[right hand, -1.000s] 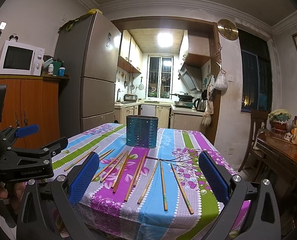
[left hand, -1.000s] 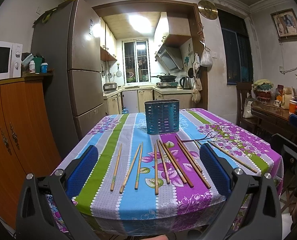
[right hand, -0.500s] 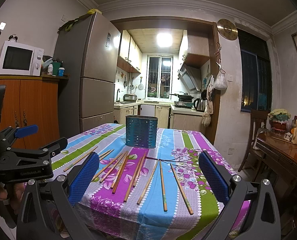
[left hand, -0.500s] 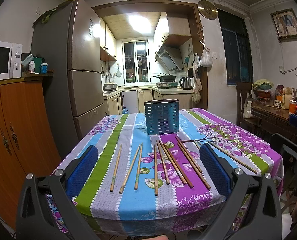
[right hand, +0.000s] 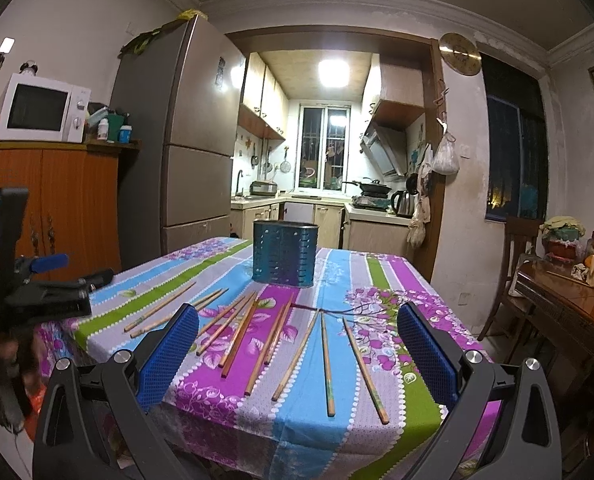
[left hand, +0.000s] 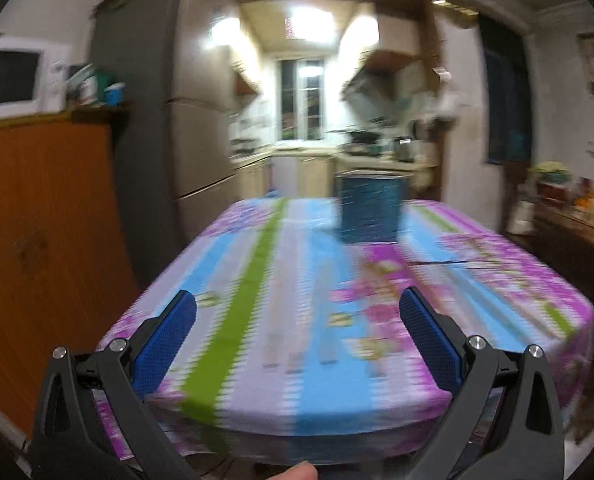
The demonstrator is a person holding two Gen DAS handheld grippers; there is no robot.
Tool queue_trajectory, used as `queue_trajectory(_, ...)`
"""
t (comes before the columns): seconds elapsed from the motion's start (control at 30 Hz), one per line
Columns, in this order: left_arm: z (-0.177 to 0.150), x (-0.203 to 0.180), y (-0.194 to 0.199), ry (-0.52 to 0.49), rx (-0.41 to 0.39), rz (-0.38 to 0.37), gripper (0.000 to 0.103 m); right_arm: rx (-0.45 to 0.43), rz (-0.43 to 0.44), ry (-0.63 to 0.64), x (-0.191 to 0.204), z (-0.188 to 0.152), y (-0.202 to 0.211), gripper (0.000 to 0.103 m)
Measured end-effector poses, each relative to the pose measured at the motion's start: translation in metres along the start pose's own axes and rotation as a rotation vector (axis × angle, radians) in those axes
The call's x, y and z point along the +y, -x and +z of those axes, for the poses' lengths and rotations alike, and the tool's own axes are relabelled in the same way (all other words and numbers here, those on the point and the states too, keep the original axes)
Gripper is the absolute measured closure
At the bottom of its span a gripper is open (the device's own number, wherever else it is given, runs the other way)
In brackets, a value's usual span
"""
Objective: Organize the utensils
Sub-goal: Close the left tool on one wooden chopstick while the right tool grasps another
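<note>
Several wooden chopsticks (right hand: 237, 334) lie spread on the striped floral tablecloth (right hand: 309, 436). A blue perforated utensil holder (right hand: 285, 253) stands upright behind them at mid table. My right gripper (right hand: 297, 350) is open and empty, held above the table's near edge. My left gripper (left hand: 297, 334) is open and empty; its view is heavily motion-blurred, the holder (left hand: 371, 208) shows as a blue smear and the chopsticks cannot be made out. The left gripper's body (right hand: 37, 296) shows at the left of the right wrist view.
An orange wooden cabinet (right hand: 53, 208) with a microwave (right hand: 41, 108) stands left of the table, a tall fridge (right hand: 181, 140) behind it. A wooden side table (right hand: 569, 312) with cups and a chair (right hand: 517, 264) stand at the right. The kitchen lies beyond.
The left gripper is moving fast, blurring its view; the table now sits further right in it. The right gripper has barely moved. Both jaws stay open.
</note>
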State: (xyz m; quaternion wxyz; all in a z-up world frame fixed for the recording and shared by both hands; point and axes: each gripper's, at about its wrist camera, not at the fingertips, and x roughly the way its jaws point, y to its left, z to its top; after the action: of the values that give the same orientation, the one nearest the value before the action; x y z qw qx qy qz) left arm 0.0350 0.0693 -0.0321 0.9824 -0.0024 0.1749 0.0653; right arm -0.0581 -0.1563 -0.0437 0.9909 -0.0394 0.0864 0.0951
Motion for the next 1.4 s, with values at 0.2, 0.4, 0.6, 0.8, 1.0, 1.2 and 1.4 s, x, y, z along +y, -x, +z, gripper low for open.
queue_trajectory(0.2, -0.031, 0.040, -0.029, 0.042, 0.088, 0.006, 0.035, 0.042, 0.058, 0.012, 0.005, -0.022, -0.019, 0.014)
queue_trajectory(0.4, -0.065, 0.025, -0.053, -0.044, 0.169, -0.163, 0.073, 0.133, 0.108, 0.006, 0.013, -0.050, -0.052, 0.038)
queue_trajectory(0.6, -0.068, 0.027, -0.077, -0.049, 0.200, -0.157, 0.087, 0.186, 0.120, 0.010, 0.023, -0.063, -0.075, 0.038)
queue_trajectory(0.8, -0.064, 0.024, -0.094, -0.065, 0.201, -0.155, 0.087, 0.207, 0.129, 0.014, 0.029, -0.064, -0.090, 0.038)
queue_trajectory(1.0, -0.061, 0.022, -0.103, -0.065, 0.202, -0.159, 0.087, 0.220, 0.139, 0.019, 0.033, -0.063, -0.101, 0.038)
queue_trajectory(1.2, -0.059, 0.018, -0.110, -0.082, 0.189, -0.147, 0.093, 0.219, 0.135, 0.014, 0.031, -0.064, -0.109, 0.038)
queue_trajectory(1.4, -0.059, 0.019, -0.111, -0.078, 0.179, -0.145, 0.097, 0.220, 0.041, -0.039, 0.002, -0.082, -0.091, 0.061)
